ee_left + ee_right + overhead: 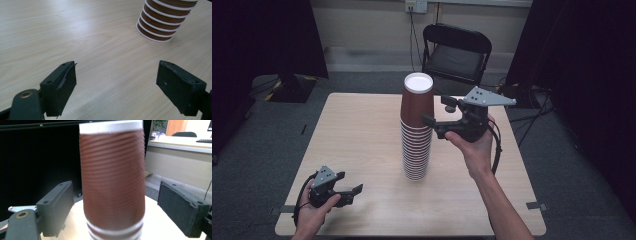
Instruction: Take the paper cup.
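A tall stack of brown ribbed paper cups [416, 145] stands upside down, white rims downward, in the middle of the wooden table [357, 125]. The top cup [416, 102] sits raised above the others. My right gripper [436, 111] is held at that cup's height on its right side. It is open, and in the right gripper view the top cup [113, 177] stands between the two spread jaws, with a gap on each side. My left gripper [348, 183] hovers low near the front left of the table, open and holding nothing; the stack's lowest rims [160, 27] lie beyond it.
A black folding chair [457, 52] stands behind the table's far edge. Dark curtains hang at both sides of the room. Cables [497, 150] trail from the right gripper over the table's right side. Bare table surface [75, 37] spreads around the left gripper.
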`<move>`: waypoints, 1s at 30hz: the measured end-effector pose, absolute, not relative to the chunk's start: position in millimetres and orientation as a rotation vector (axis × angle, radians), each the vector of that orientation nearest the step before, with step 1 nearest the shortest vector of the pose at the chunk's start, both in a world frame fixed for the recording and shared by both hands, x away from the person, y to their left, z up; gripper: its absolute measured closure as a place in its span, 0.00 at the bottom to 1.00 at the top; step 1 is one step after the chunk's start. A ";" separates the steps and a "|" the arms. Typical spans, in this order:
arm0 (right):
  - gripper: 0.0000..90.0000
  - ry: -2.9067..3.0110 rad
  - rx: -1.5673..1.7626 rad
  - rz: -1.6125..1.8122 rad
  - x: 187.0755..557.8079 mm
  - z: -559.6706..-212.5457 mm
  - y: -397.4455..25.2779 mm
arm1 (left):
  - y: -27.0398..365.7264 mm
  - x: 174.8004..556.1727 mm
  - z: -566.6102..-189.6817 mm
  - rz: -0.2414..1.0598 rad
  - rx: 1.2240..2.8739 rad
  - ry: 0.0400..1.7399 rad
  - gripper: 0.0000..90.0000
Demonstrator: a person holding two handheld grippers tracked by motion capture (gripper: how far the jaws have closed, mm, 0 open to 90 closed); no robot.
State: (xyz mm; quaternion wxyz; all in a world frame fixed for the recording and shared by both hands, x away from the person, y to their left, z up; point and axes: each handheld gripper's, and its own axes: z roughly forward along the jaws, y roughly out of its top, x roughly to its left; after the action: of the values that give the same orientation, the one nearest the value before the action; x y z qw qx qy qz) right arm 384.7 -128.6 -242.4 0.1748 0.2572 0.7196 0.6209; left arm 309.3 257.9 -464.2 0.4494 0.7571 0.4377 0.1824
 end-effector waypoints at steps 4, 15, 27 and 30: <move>0.15 2.038 0.711 1.777 392.3 -235.8 -118.7 | 258.5 309.3 -464.2 0.450 1.873 1.080 0.18; 0.13 2.063 0.708 1.752 407.4 -231.2 -98.3 | 257.8 309.2 -464.3 0.447 1.876 1.084 0.18; 0.11 2.141 0.743 1.692 420.3 -253.4 -85.0 | 258.0 309.5 -464.6 0.443 1.880 1.085 0.18; 0.11 2.140 0.746 1.686 421.3 -257.0 -83.1 | 258.3 309.7 -464.8 0.445 1.883 1.084 0.18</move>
State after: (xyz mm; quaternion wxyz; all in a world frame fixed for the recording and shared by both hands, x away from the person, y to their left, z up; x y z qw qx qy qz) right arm 421.3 -83.1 -257.0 0.1579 0.2607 0.7482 0.5893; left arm 309.7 258.3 -464.8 0.4455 0.7601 0.4376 0.1797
